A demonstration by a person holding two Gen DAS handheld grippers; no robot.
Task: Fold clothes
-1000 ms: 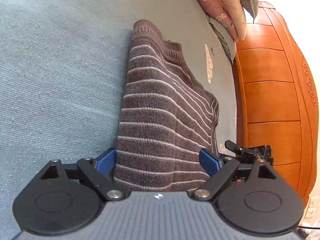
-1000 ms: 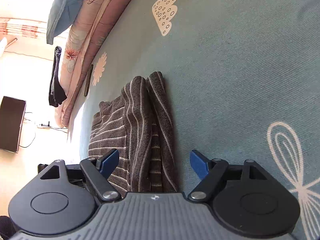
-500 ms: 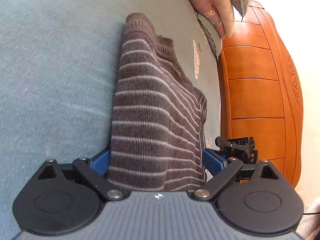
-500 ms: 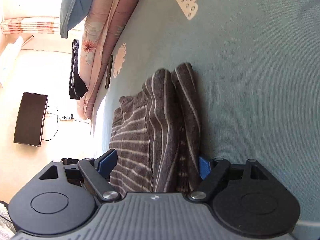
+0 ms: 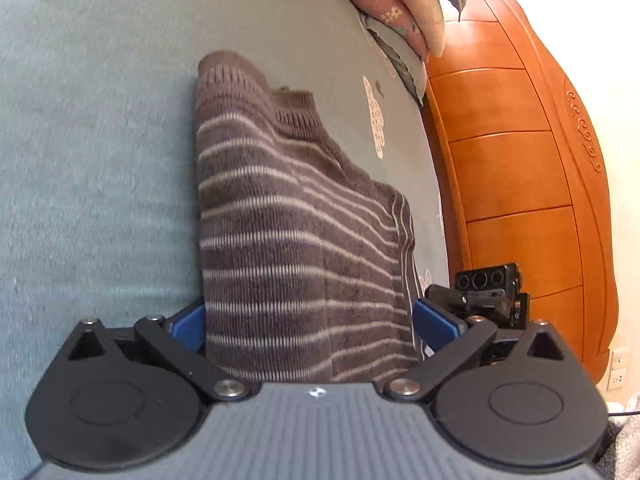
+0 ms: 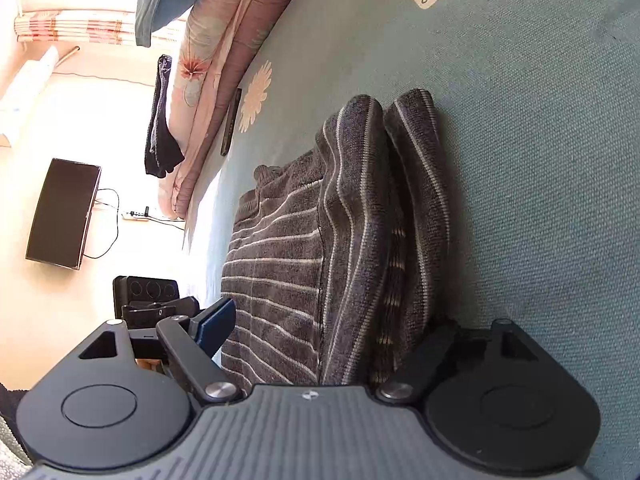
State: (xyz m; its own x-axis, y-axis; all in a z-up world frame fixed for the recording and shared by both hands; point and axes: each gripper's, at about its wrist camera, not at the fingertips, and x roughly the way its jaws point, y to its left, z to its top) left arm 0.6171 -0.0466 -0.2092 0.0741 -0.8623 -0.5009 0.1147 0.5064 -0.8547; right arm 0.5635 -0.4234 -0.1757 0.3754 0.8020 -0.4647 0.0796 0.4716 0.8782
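— Left gripper (image 5: 308, 324)?
— Jaws spread wide, straddling the brown striped sweater (image 5: 296, 240), gripping nothing. Right gripper (image 6: 332, 328) likewise gapes around its bunched folds.
— Where's the sweater?
— Folded long on the teal bedsheet (image 5: 92, 160), near the bed's edge by the wooden headboard (image 5: 516, 168). Floral pillows (image 6: 216, 48) lie beyond.

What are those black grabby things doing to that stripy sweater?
A person is folding a brown striped sweater on a bed with a blue-green sheet. They hold one set of tongs in each hand. The left tongs and the right tongs both straddle the near edge of the sweater, with their blue fingers wide apart on either side of it, so nothing is pinched yet. The sweater is already folded into a narrow stack. Pillows sit by the edge.
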